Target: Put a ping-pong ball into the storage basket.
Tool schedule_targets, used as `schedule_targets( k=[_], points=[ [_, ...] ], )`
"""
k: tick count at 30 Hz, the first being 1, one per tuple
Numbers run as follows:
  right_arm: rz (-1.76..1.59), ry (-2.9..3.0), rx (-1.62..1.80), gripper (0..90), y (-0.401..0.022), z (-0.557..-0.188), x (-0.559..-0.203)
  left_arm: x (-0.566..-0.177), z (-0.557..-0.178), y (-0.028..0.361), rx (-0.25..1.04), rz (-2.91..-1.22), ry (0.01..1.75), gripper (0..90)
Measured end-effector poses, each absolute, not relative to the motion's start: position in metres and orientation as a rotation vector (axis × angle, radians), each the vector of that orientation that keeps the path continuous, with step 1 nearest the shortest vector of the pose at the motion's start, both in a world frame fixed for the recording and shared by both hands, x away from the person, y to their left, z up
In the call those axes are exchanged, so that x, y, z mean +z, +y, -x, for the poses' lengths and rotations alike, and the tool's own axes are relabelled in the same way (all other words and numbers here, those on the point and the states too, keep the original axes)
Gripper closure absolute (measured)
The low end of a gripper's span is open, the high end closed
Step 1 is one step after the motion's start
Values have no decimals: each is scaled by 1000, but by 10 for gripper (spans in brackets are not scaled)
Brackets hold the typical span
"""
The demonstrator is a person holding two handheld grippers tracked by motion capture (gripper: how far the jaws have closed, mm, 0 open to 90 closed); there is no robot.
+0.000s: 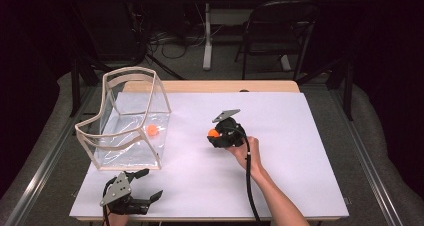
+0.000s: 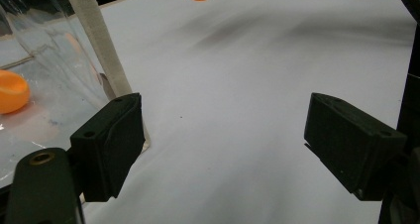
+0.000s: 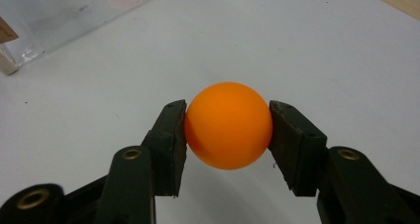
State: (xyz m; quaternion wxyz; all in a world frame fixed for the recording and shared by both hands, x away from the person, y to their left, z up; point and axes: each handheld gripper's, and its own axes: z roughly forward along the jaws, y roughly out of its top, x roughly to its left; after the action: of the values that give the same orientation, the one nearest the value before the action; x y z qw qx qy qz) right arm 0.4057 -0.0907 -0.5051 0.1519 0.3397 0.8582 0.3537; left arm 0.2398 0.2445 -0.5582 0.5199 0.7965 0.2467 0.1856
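Your right gripper (image 3: pixel 228 130) is clenched on an orange ping-pong ball (image 3: pixel 228 126), one pad pressed to each side at about the ball's widest line. That is a sound grip; don't squeeze harder, since a light hollow ball can pop out forward if the pads slide off its middle. In the high view the held ball (image 1: pixel 213 133) sits at the gripper's tip (image 1: pixel 216 134) over the white sheet (image 1: pixel 280 136), well to the right of the clear bin (image 1: pixel 131 121), where a second orange ball (image 1: pixel 152 130) already lies on the floor. The likely step is carrying this one over to join it. Lift enough to clear the bin's pale framed rim (image 1: pixel 129 72) before you cross it, go in from above and not through the clear wall, and only let go once the ball is low inside, so it doesn't bounce out.

Your right hand (image 1: pixel 246 151) reaches in from the lower right, forearm angled up and left, gripper pointing left toward the bin with its cable trailing back along the arm. Your left gripper (image 1: pixel 150 186) rests near the front edge of the sheet just below the bin, jaws released and standing wide with nothing between them; in its own view the left pad (image 2: pixel 110 144) is close beside the bin's corner post (image 2: pixel 96 43), so keep it still
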Motion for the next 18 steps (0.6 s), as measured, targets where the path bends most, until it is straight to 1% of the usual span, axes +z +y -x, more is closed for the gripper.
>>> schedule_targets(
  k=[18],
  points=[
    [-945, 2467, 1039, 507, -75, -412, -500, -559, -240, 244, 439, -1910, 599, 158]
  ],
)
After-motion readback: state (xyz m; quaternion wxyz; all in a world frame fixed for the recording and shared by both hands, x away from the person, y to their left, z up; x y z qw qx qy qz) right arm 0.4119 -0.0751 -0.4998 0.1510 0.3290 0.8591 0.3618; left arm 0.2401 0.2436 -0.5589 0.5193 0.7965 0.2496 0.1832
